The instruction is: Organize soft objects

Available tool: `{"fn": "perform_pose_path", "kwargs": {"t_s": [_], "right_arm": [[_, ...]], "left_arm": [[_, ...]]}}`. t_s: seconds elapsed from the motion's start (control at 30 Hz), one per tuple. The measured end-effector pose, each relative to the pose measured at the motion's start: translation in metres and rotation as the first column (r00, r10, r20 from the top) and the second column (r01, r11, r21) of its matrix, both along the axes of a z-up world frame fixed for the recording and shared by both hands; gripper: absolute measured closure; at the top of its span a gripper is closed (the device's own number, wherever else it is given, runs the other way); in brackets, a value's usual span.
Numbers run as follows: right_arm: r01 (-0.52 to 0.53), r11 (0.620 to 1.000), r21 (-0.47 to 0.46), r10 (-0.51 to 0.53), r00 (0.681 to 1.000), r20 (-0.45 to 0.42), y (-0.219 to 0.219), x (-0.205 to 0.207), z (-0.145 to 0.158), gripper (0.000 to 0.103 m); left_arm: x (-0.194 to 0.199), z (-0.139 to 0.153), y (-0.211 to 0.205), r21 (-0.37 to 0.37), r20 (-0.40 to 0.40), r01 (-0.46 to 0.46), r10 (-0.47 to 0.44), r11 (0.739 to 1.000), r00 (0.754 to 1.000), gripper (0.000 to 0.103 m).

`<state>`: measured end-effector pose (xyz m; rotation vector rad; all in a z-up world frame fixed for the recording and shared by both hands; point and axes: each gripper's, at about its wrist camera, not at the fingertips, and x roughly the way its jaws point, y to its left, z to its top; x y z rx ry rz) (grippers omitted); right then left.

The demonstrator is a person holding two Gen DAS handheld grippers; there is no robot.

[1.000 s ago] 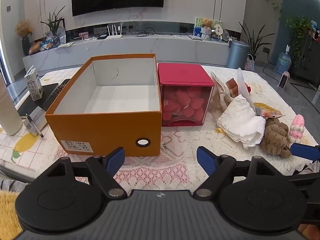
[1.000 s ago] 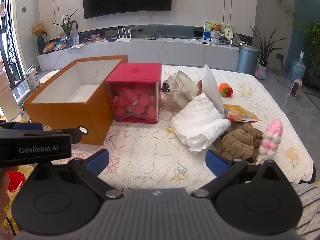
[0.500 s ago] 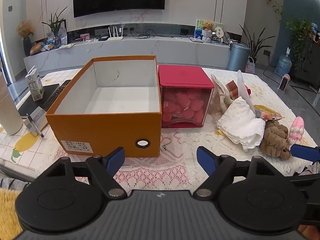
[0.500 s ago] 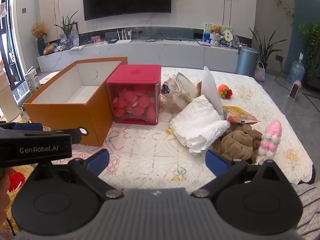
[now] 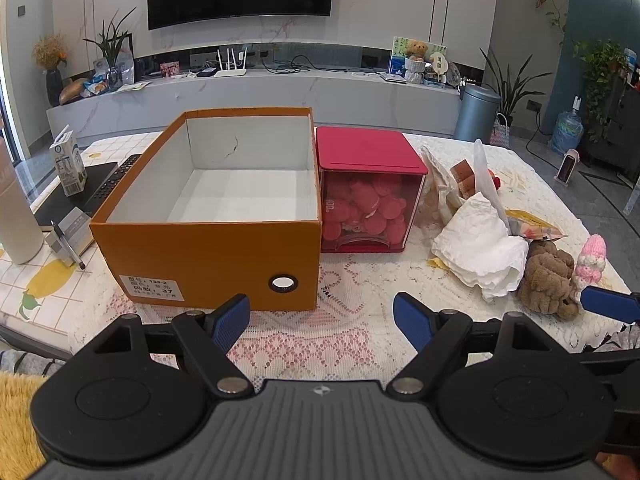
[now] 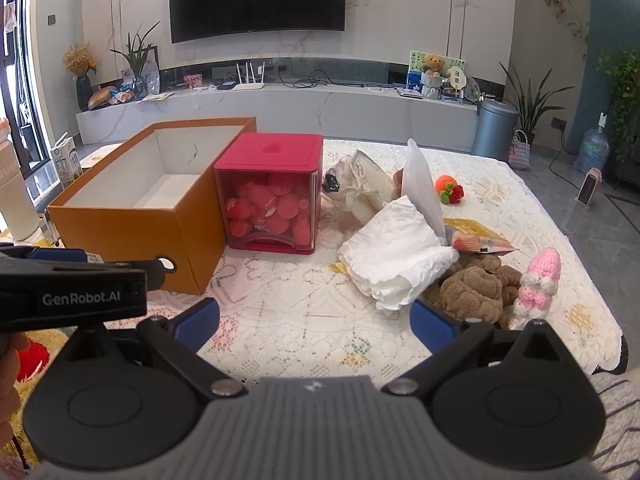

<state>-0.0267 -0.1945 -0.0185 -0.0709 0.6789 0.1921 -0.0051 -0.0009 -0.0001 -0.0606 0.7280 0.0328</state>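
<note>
An empty orange cardboard box (image 5: 208, 256) (image 6: 120, 228) stands open on the lace-covered table. To its right a pile holds a white cloth (image 5: 478, 250) (image 6: 394, 260), a brown plush toy (image 5: 550, 280) (image 6: 476, 288), a pink knitted doll (image 5: 592, 258) (image 6: 538, 280) and a small orange-red knitted toy (image 6: 450, 190). My left gripper (image 5: 322, 320) is open and empty in front of the box. My right gripper (image 6: 314, 322) is open and empty, just short of the cloth and plush toy.
A red-lidded clear box of pink pieces (image 5: 370, 196) (image 6: 272, 200) stands against the orange box. Plastic bags and snack packets (image 6: 424, 188) lie behind the cloth. A milk carton (image 5: 68, 168), remote, notebook, pen and white cylinder (image 5: 18, 216) sit at the left.
Both grippers have drifted slightly; the view has barely shifted. Both stay open and empty.
</note>
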Motion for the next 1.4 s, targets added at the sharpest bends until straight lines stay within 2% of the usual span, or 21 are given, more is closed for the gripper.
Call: {"fn": "perform_pose_path", "kwargs": {"t_s": [0.13, 1.4], "right_arm": [[-0.008, 0.999, 0.034, 0.008, 1.000, -0.018, -0.0027, 0.0010, -0.0007, 0.006], [-0.005, 0.999, 0.039, 0.006, 1.000, -0.016, -0.0099, 0.0013, 0.0006, 0.006]], "left_arm": [[0.0000, -0.0005, 0.0006, -0.013, -0.006, 0.000, 0.000, 1.000, 1.000, 0.007], [0.0008, 0.0036, -0.0078, -0.005, -0.002, -0.005, 0.005, 1.000, 1.000, 0.008]]}}
